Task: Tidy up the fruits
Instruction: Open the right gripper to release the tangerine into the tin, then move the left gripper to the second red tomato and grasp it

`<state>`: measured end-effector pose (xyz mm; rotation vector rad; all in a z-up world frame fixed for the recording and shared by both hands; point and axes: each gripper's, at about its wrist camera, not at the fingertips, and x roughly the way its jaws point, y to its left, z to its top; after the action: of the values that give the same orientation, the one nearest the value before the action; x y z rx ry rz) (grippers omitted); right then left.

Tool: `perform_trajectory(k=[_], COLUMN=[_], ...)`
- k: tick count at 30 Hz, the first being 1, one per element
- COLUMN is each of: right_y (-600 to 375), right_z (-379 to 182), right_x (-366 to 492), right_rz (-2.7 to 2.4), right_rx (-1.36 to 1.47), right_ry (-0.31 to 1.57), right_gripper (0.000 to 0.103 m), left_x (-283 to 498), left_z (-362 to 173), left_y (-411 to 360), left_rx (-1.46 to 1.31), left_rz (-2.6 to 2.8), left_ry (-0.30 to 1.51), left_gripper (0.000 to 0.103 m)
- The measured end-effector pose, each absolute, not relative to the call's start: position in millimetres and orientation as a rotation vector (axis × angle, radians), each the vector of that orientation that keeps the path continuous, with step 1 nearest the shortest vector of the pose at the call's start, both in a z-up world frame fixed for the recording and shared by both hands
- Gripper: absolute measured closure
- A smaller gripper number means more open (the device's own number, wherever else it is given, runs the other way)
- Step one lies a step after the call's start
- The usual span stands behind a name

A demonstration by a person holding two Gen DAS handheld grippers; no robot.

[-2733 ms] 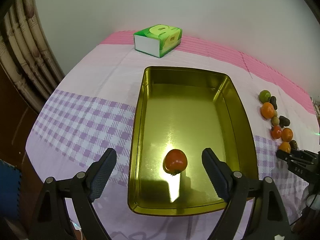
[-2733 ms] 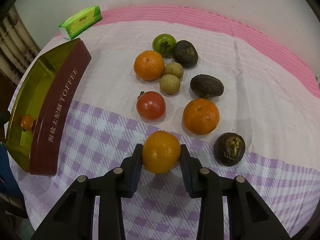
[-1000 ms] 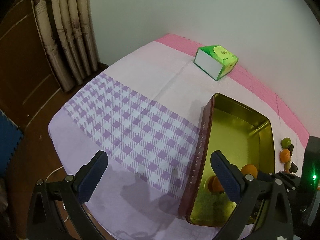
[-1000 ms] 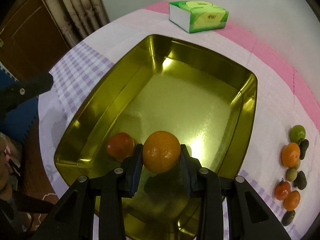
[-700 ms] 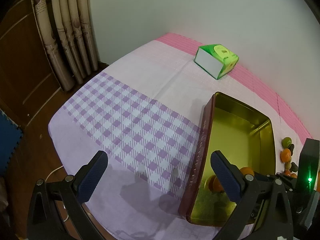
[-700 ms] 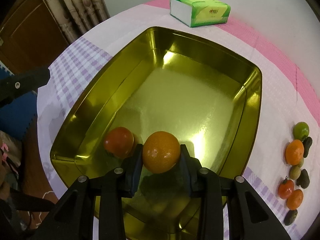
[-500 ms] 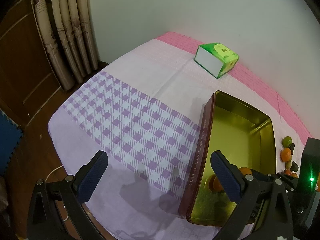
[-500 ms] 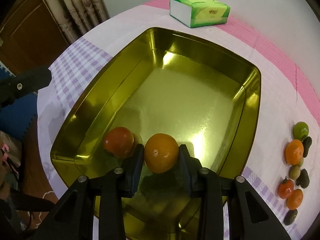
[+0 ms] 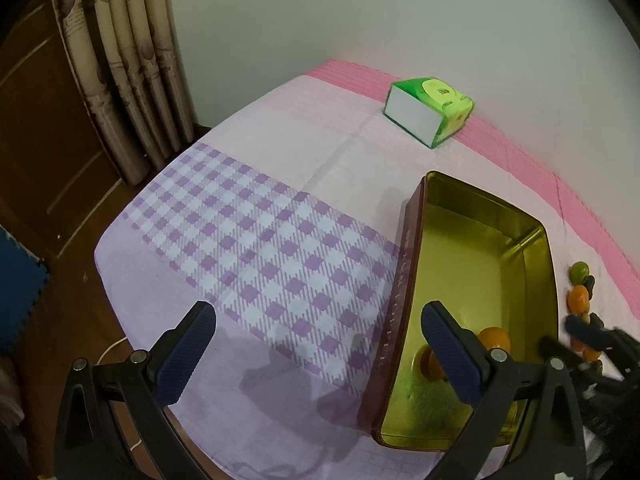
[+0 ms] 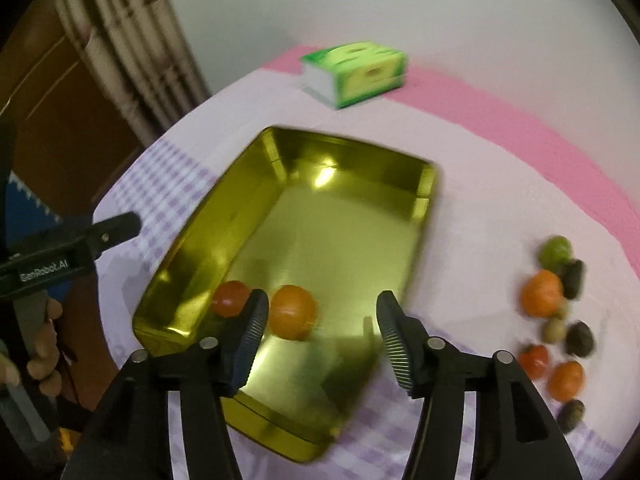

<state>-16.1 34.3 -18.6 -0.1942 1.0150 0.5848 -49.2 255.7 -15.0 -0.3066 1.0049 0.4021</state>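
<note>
Orange (image 10: 291, 311): lies in the gold tin (image 10: 428, 188), touching a red tomato (image 10: 229, 298) at its 9 o'clock.
Handling: likely firm, round, prone to roll; grip across the middle.
Loose fruit (image 10: 541, 293): on the counter at 3 o'clock, well apart from the tin.
Right tool (image 10: 320, 334): wide open, empty, above the tin.
Left tool (image 9: 316, 354): wide open, empty.

The left gripper (image 9: 316, 344) is held above the near edge of the checked tablecloth (image 9: 256, 256), fingers spread wide with nothing between them. The gold tin (image 9: 520, 240) sits to its right, maroon side wall facing the gripper. An orange (image 9: 495, 338) lies in the tin's near end, with a second fruit (image 9: 426, 362) partly hidden behind the right finger (image 9: 450, 354). A green tissue box (image 9: 428, 110) stands near the wall. Loose fruits (image 9: 580, 296) lie beyond the tin's right side. The right gripper (image 9: 588, 334) is blurred at the right edge.
</note>
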Motion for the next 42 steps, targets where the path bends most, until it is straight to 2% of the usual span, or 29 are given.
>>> perform_trajectory(k=[3, 6, 9, 19, 29, 39, 42], right_y=[-3, -50, -103, -234, -263, -258, -255], right_z=[-12, -11, -15, -66, -94, -103, -104], right_x=[-14, -12, -11, -28, -29, -29, -29], right_rz=[0.504, 0.403, 0.297, 0.031, 0.049, 0.050, 0.036], right_rx=[-0.156, -0.115, -0.070, 0.023, 0.092, 0.023, -0.011], right_ry=[0.995, 0.980, 0.990, 1.088, 1.114, 1.087, 1.085], right_gripper=[0.031, 0.029, 0.021, 0.017, 0.013, 0.000, 0.000], left_x=[-49, -47, -46, -33, 9, 39, 49], left_z=[-14, -12, -10, -4, 9, -25, -36], left_y=[252, 245, 233, 172, 69, -32, -41], left_rx=[-0.289, -0.262, -0.229, -0.115, -0.031, 0.091, 0.078], left_rz=[0.393, 0.385, 0.357, 0.223, 0.018, -0.166, -0.182], left_ry=[0.998, 0.995, 0.986, 0.984, 1.000, 1.069, 1.095], left_gripper=[0.001, 0.001, 0.001, 0.001, 0.001, 0.001, 0.004])
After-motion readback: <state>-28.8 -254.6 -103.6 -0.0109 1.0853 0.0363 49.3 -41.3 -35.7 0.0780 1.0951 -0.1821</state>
